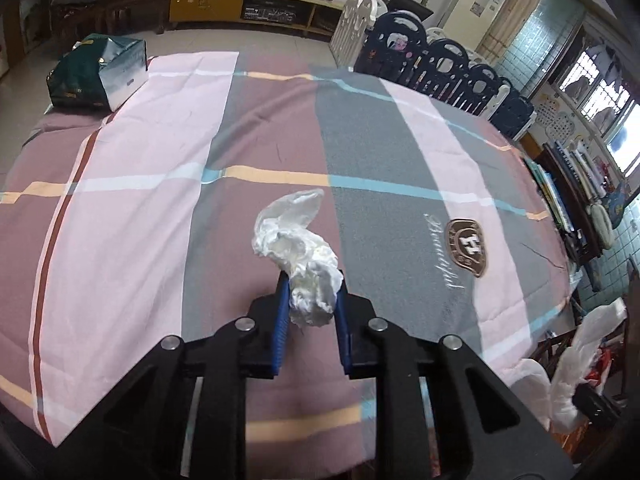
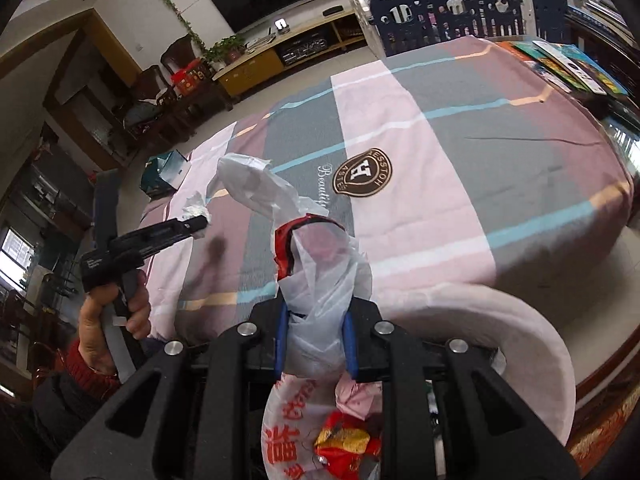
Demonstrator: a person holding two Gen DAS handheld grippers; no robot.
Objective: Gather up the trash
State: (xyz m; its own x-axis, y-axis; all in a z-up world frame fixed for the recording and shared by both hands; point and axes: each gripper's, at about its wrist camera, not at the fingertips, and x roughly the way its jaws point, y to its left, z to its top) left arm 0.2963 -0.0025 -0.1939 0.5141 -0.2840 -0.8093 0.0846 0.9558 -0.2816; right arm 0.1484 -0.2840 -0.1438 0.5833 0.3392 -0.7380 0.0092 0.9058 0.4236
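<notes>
The person's left hand, in a red cuff, grips the handle of the left gripper, which points down and forward over the table; its blue pads are pinched on a crumpled white tissue that sticks up from between them, above the checked tablecloth. In the right wrist view that same gripper reaches in from the left with the tissue at its tip, clear of the cloth. The right gripper tilts down near the table's near edge, its jaws pressed onto the bunched neck of a white plastic bag with red print; the bag's handles stand up ahead of the fingers and its body hangs below, with red and yellow wrappers inside. A white curved seat edge sits just right of that gripper. The cloth's middle lies open. A dark green box rests at the far left corner, well apart from both grippers. Dark and white chairs line the far right edge, and books lie by the right rim
</notes>
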